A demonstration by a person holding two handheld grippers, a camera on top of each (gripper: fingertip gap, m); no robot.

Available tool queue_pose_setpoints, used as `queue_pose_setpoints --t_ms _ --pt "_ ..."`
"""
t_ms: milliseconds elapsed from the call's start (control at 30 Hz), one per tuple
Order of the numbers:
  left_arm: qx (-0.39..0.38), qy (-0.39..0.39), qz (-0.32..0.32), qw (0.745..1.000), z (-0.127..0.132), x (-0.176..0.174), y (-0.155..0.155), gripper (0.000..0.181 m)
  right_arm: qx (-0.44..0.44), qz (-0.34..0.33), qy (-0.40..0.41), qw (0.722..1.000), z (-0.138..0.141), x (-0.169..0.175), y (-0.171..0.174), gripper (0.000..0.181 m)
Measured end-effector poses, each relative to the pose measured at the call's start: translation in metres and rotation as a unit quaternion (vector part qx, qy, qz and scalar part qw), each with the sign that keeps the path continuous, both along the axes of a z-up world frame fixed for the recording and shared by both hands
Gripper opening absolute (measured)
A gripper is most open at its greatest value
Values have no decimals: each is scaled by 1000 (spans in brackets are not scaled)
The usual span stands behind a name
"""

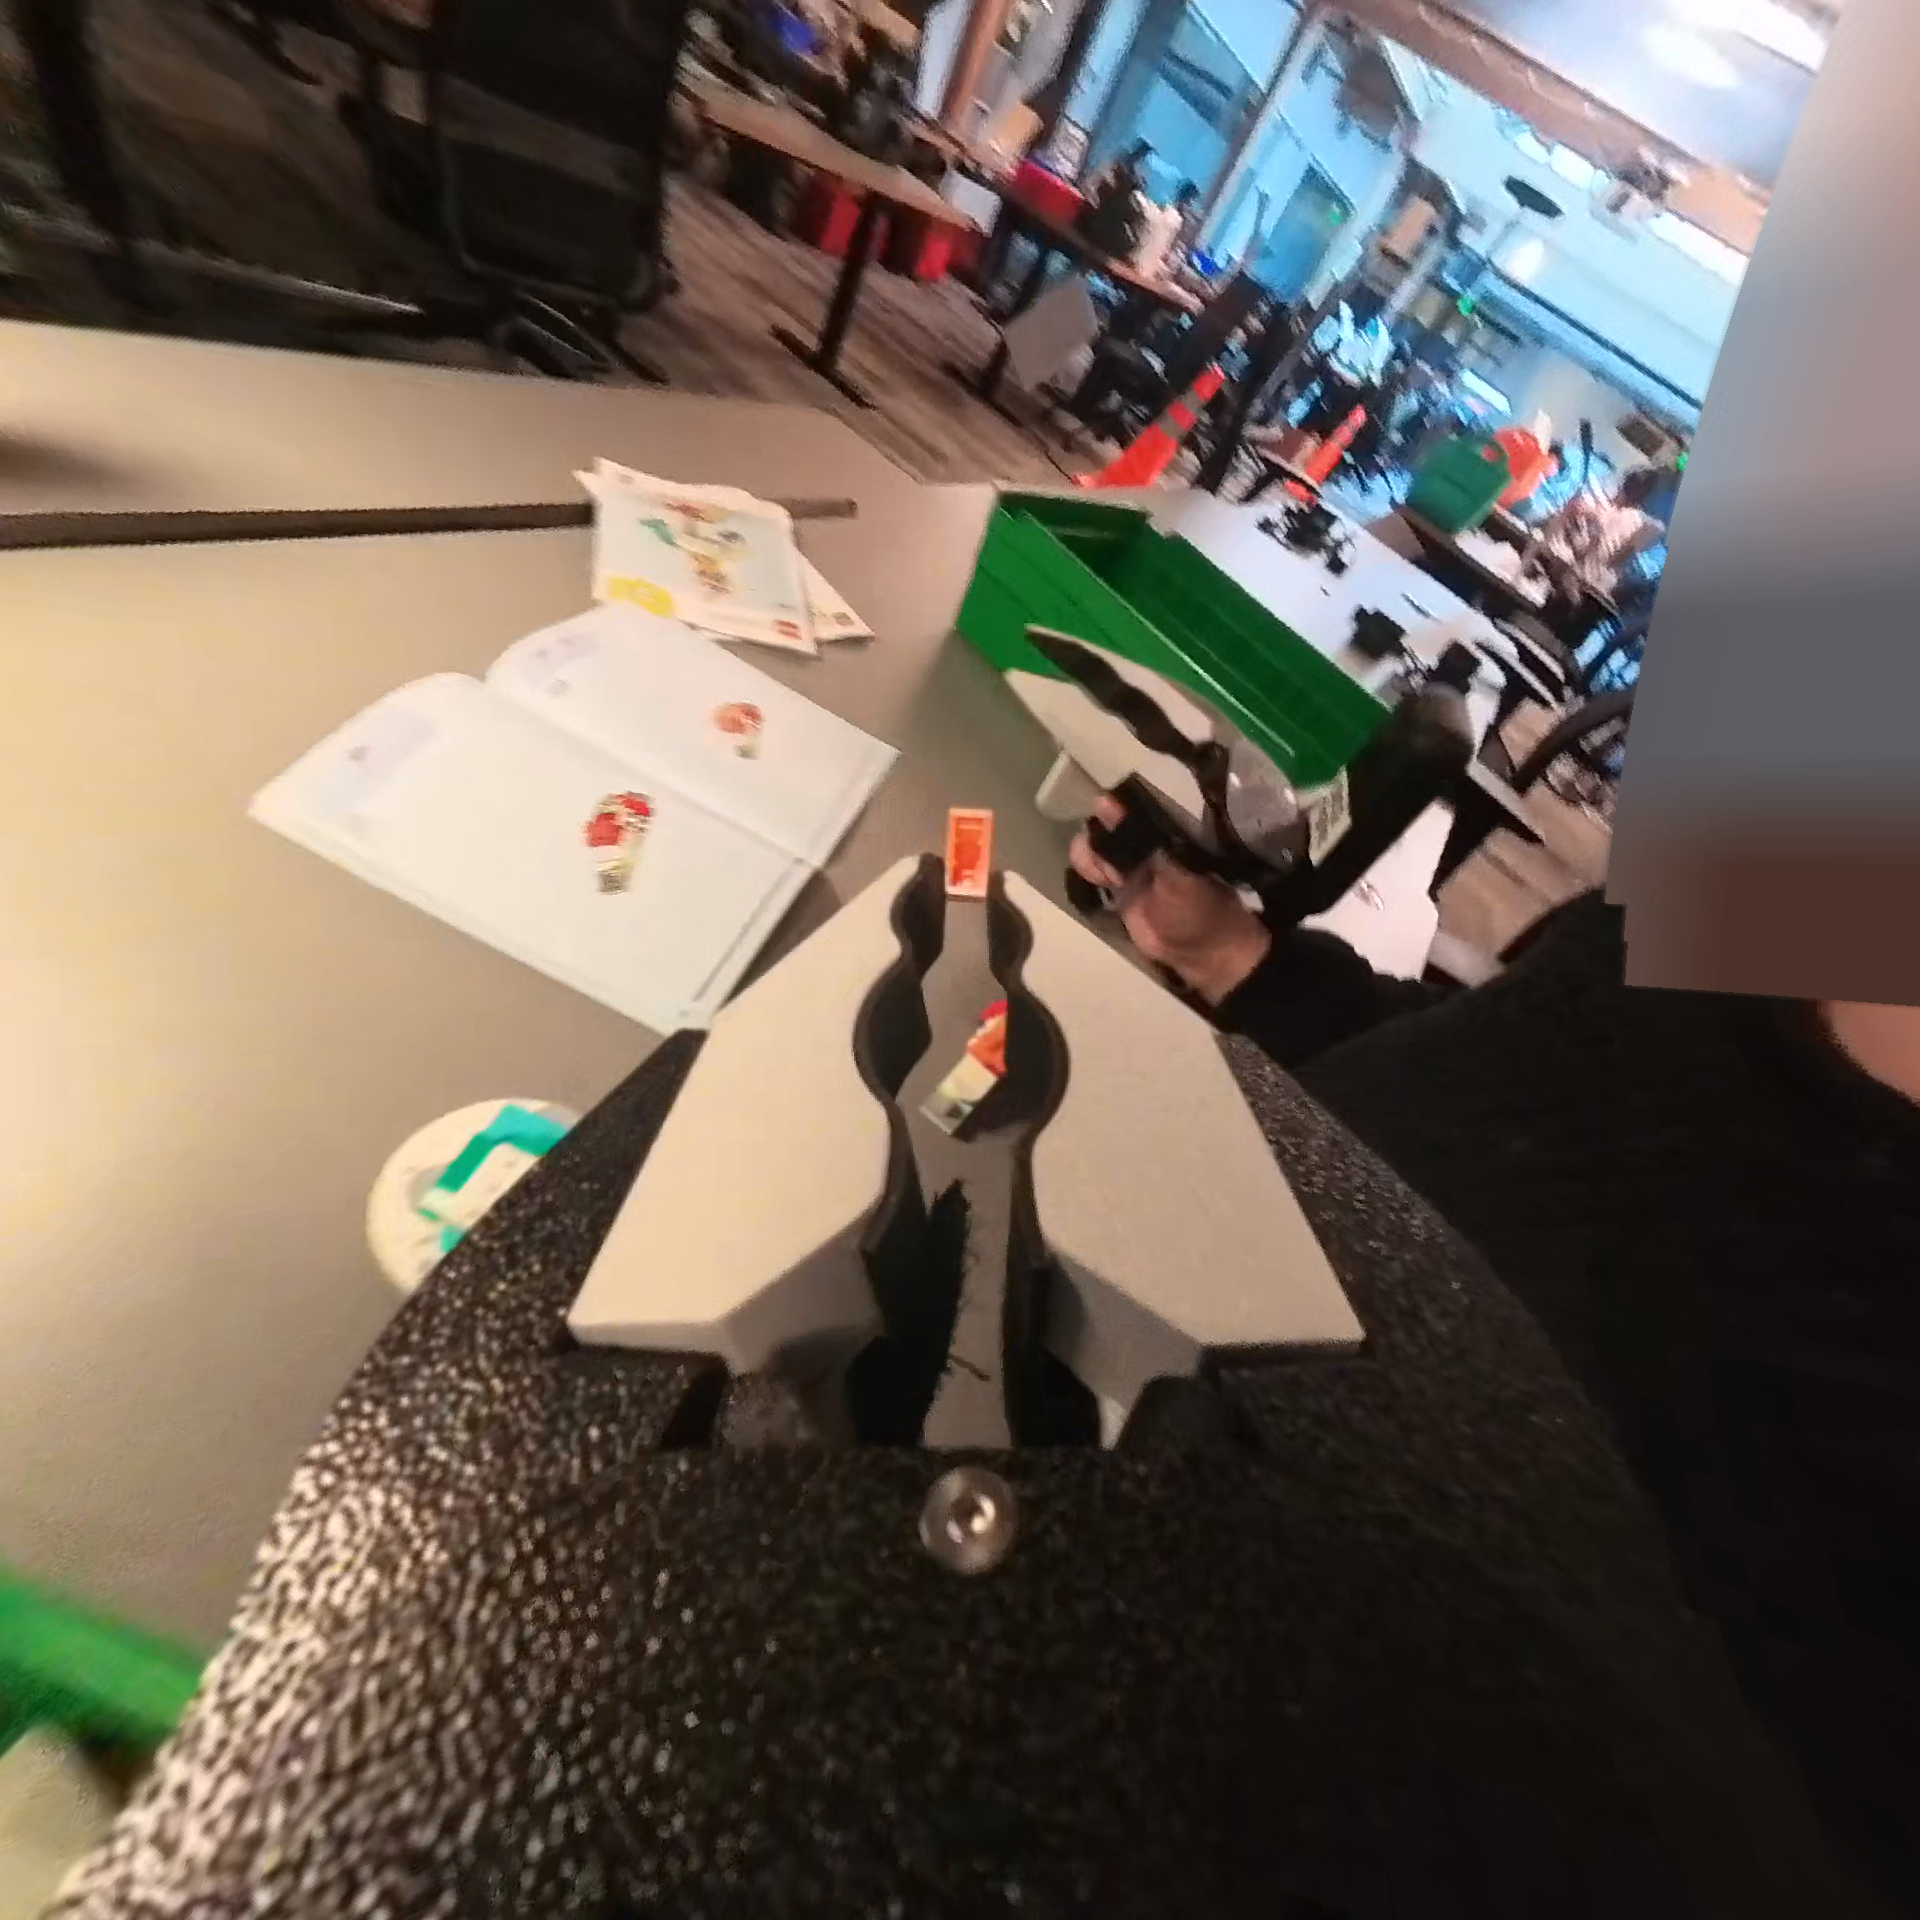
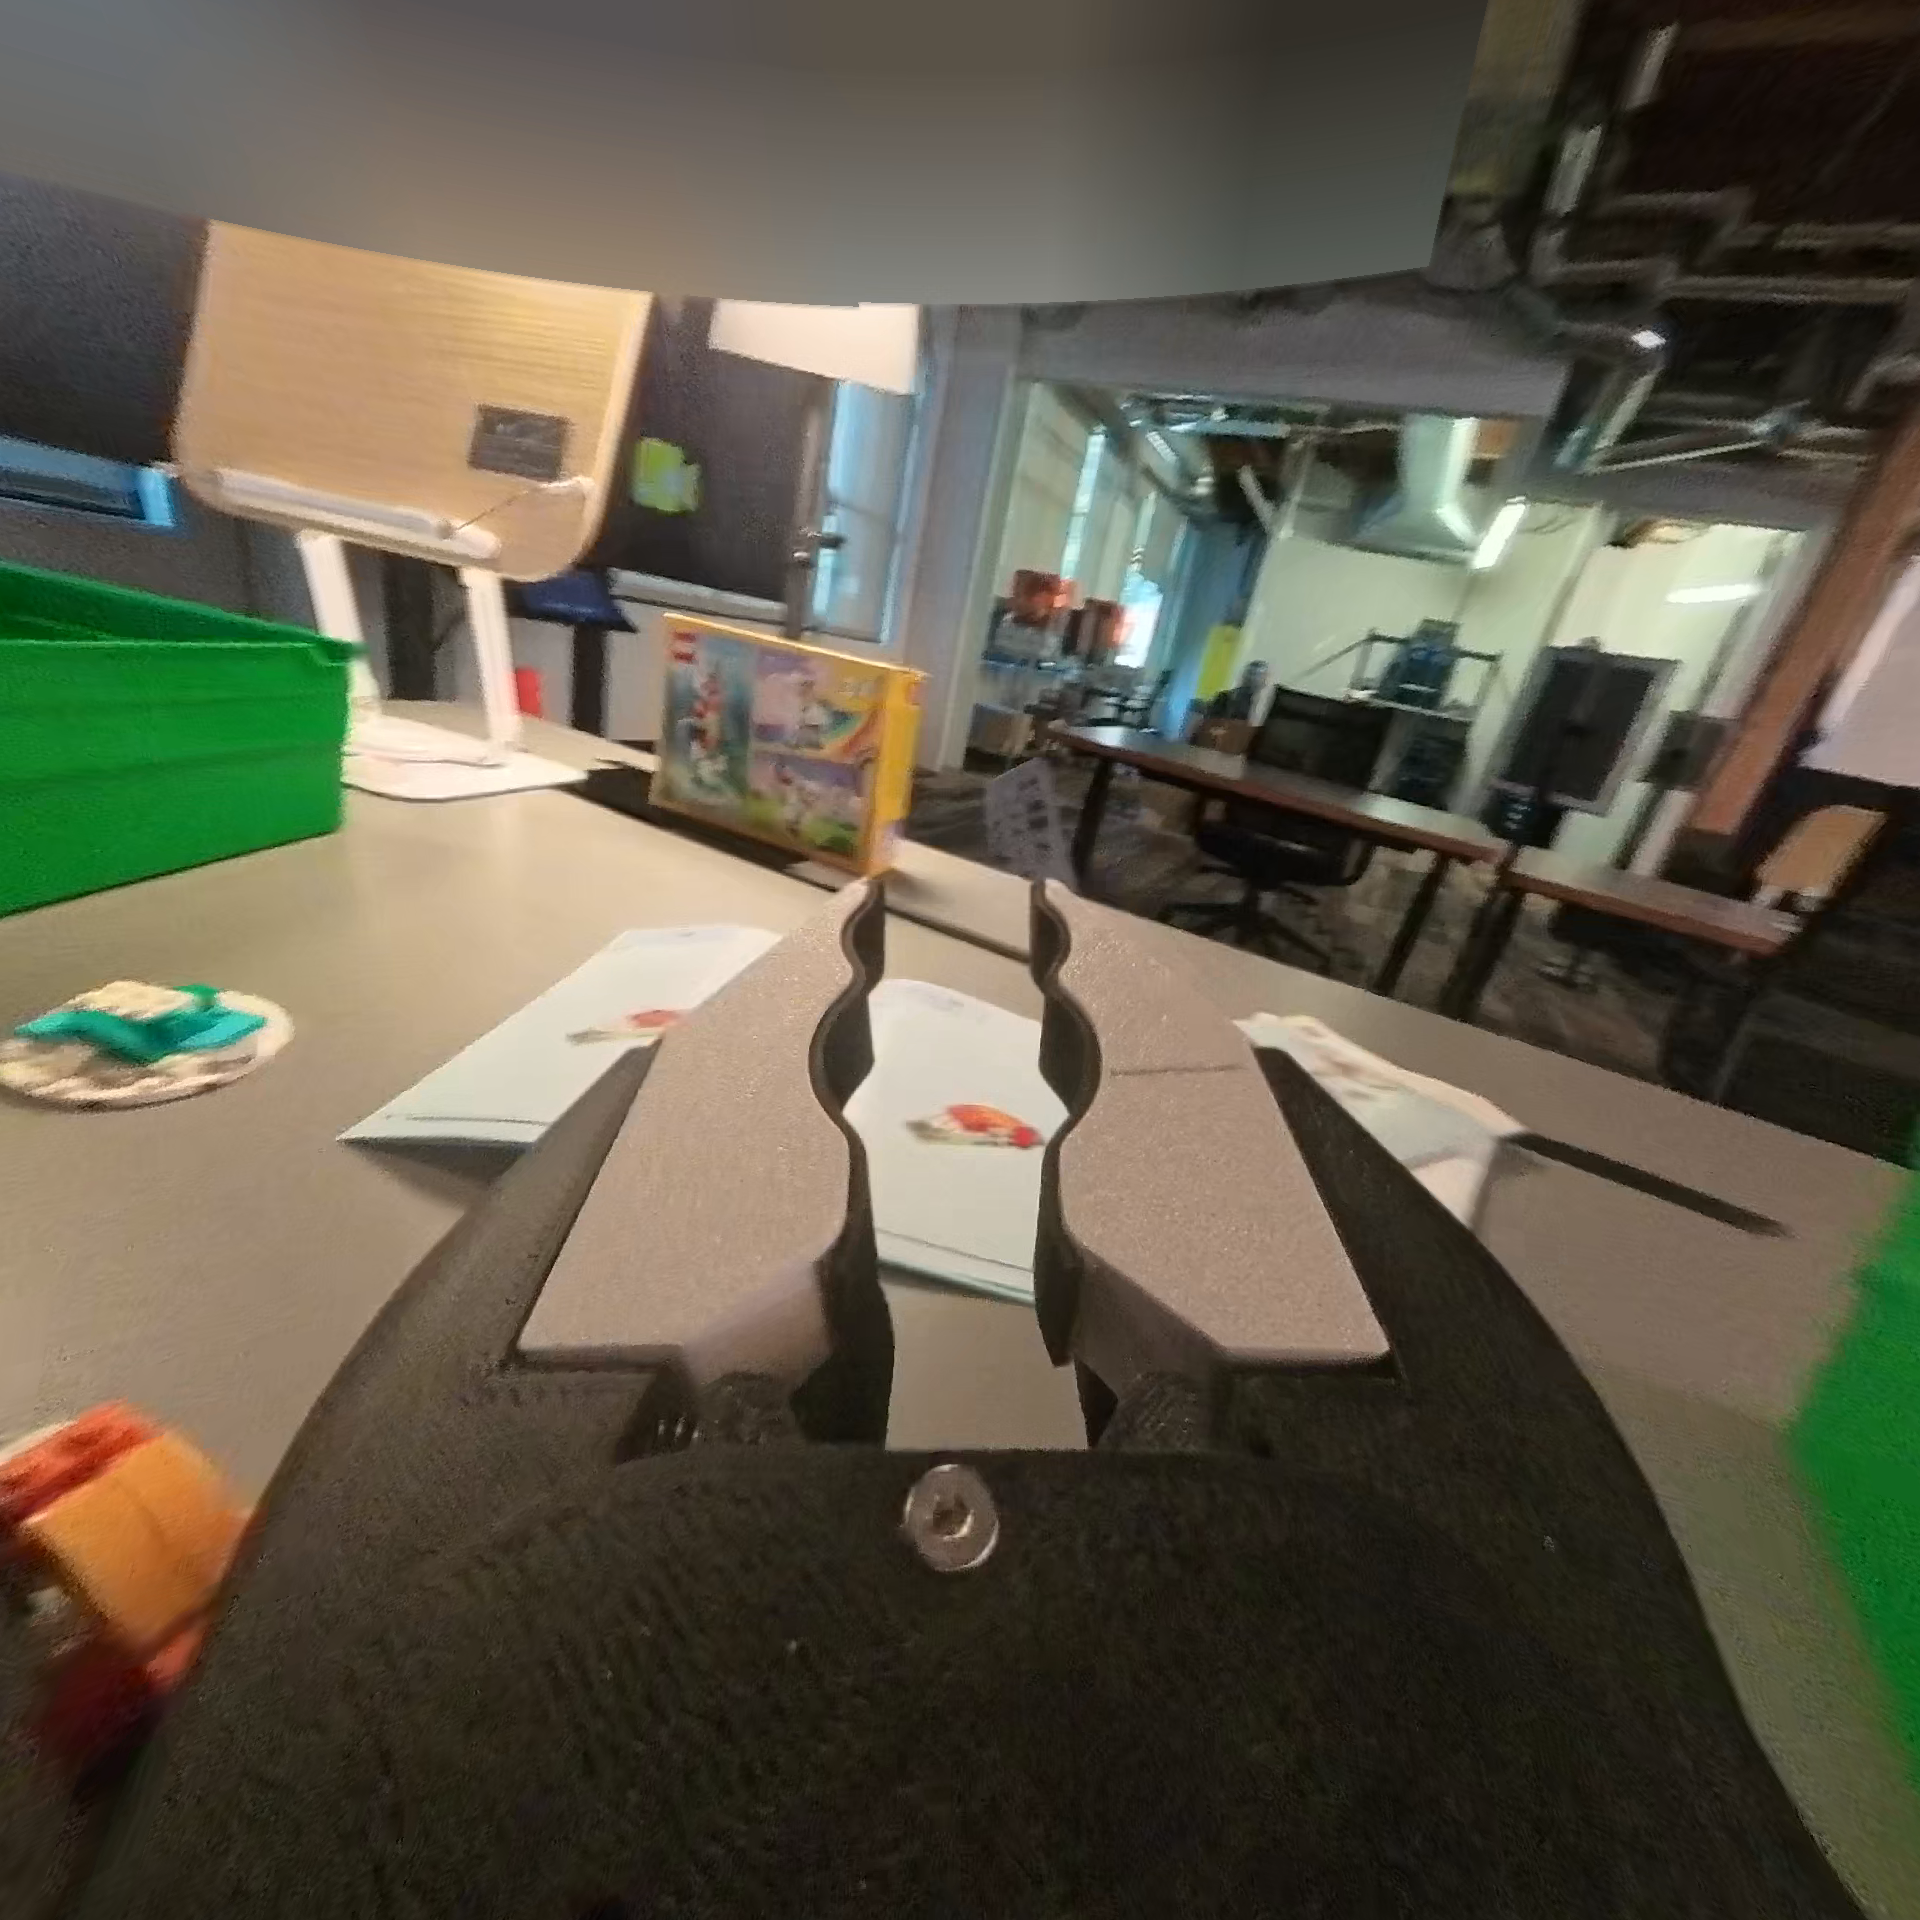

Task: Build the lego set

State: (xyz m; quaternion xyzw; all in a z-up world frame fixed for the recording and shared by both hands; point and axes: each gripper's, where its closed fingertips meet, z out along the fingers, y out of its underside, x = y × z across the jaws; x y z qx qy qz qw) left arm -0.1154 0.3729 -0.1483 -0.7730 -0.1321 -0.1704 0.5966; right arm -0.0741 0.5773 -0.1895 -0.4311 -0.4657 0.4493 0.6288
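left pinches an orange brick, right spread

my left gripper [image 1: 971, 883] pinches a small orange brick [image 1: 967, 852] at its fingertips, above the table [image 1: 208, 935]. my right gripper [image 2: 956, 894] stands spread, holding nothing, over the open booklet [image 2: 935, 1174]. beyond it i see the set's box [image 2: 784, 753] and a green bin [image 2: 156, 748].

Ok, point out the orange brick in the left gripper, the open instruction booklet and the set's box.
orange brick [image 1: 968, 850]: left wrist view, its flat face.
open instruction booklet [image 1: 540, 790]: left wrist view, the near page.
set's box [image 2: 784, 740]: right wrist view, its printed front.
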Motion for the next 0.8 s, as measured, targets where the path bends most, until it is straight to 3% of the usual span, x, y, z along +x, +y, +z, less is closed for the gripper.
queue_pose_setpoints --t_ms 100,200,333,433,533,600,667,733,800 --pt "-10 8 -52 999 -21 27 28 6 -29 111 7 993 6 -2 -38 26" --pt "30 -15 -77 996 -23 42 48 6 -52 190 12 980 13 3 -67 27" --pt "52 4 -51 997 -28 38 53 6 -15 213 1 977 10 5 -86 27" --pt "73 -9 -26 997 -26 30 52 6 -36 243 -1 969 11 7 -94 26" --pt "72 9 -9 997 -20 24 45 6 -27 216 10 976 13 7 -85 25" --pt "47 75 20 996 -13 10 29 6 1 163 26 986 15 8 -68 23" --pt "-8 180 94 979 -3 -24 -1 6 36 96 33 994 15 9 -46 21" --pt "-99 277 200 935 7 -75 -51 6 55 40 39 997 17 11 -27 20" --pt "-209 299 275 890 3 -114 -108 5 59 6 48 997 18 14 -14 19"
